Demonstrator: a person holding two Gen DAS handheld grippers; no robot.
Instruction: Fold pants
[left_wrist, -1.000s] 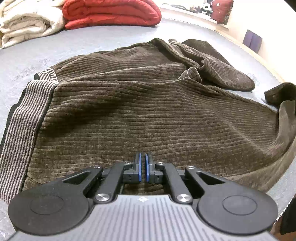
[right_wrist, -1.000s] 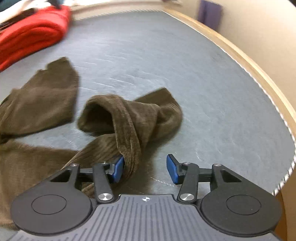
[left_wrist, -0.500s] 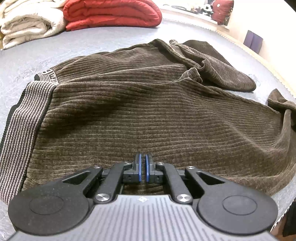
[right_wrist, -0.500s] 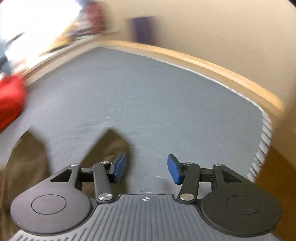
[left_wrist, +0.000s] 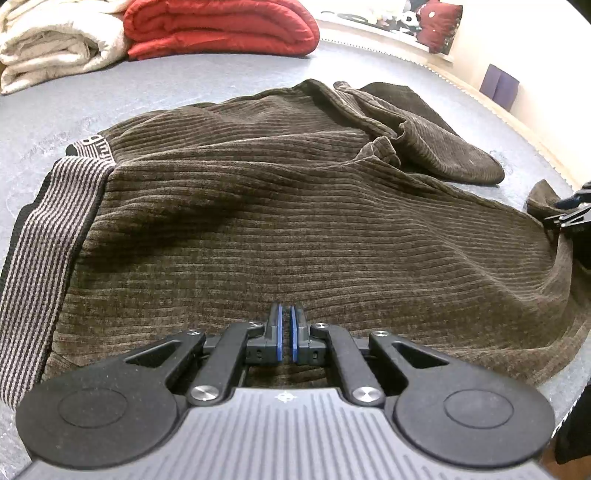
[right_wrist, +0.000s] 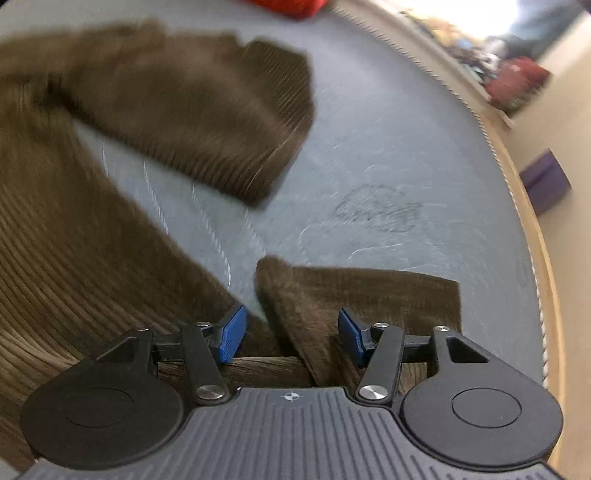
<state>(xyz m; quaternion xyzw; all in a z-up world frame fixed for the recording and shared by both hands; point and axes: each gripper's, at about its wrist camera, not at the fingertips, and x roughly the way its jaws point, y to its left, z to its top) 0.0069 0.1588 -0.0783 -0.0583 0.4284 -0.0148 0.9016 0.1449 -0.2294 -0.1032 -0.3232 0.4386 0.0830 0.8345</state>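
1. Looking through the left wrist view: left gripper (left_wrist: 284, 332) pinched shut, same as a second ago, low over the near side of the brown pants (left_wrist: 295, 221). Hard to tell if any cloth sits between the blue pads. Pants spread wide on the grey table (left_wrist: 203, 77), striped waistband (left_wrist: 48, 229) at the left, one leg crumpled at the far right. Nearly no change here, only a bit of the other gripper now poking in at the right edge.

2. Looking through the right wrist view: big change. A second ago beside a bunched-up leg, then swung off toward bare table, now back at a leg end (right_wrist: 362, 295). Right gripper (right_wrist: 291, 332) about half open, jaws just been closing a little, a ridge of cloth between the pads but not squeezed yet. Probably getting ready to grab this leg for a fold.

3. Hard to see: right view very blurry, far leg (right_wrist: 207, 118) smeared. Near edge of the pants hidden under both grippers.
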